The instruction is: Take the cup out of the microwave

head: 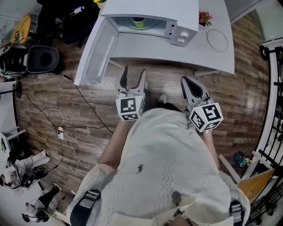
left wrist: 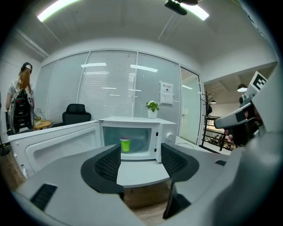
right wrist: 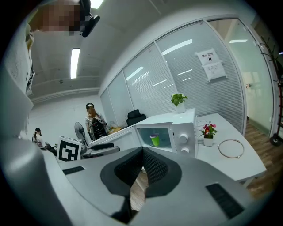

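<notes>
"Inside the white microwave (head: 150, 8) on the table (head: 154, 48), how did the green cup (head: 139, 21) stand?"

"Upright, about the middle of the cavity, and nothing touched it. The door (head: 95, 53) hung fully open to the left."

"And the left gripper (head: 133, 75)?"

"It was held short of the table's near edge, aimed at the oven and well apart from the cup. Its jaws stood wide with nothing between the pads; the cup only showed far beyond the gap."

"The right gripper (head: 189, 86)?"

"Beside the left one, also short of the table, its jaws pressed together on nothing."

"What else was there?"

"A small pot of red flowers (head: 204, 18) and a thin ring (head: 217, 39) sat right of the microwave, and a potted plant (left wrist: 152, 107) stood on top of it."
</notes>
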The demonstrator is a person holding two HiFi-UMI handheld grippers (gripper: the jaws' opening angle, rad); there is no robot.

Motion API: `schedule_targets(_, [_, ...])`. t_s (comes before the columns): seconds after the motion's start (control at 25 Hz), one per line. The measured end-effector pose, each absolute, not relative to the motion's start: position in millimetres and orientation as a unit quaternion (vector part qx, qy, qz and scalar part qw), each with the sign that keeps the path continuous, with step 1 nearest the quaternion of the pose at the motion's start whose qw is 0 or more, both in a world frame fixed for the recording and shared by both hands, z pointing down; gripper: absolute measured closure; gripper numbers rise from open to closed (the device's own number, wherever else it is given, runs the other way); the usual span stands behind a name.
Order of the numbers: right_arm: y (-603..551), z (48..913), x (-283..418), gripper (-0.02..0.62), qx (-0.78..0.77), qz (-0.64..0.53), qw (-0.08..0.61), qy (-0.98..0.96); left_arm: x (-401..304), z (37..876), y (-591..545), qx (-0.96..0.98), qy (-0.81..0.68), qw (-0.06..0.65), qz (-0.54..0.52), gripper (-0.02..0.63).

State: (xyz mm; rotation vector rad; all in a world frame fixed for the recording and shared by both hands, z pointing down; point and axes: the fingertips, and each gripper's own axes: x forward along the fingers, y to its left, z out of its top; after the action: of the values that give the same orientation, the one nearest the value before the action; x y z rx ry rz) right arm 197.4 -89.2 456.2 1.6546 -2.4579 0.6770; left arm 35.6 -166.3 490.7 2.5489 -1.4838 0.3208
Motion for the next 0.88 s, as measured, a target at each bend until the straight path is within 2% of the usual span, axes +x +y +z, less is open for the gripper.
schedule_targets(0.88, [-203, 458, 154, 0.588, 0.62, 0.217, 0.076, -0.75, 32, 552, -343, 0.886, -0.426, 0.112, 0.143, 0.302])
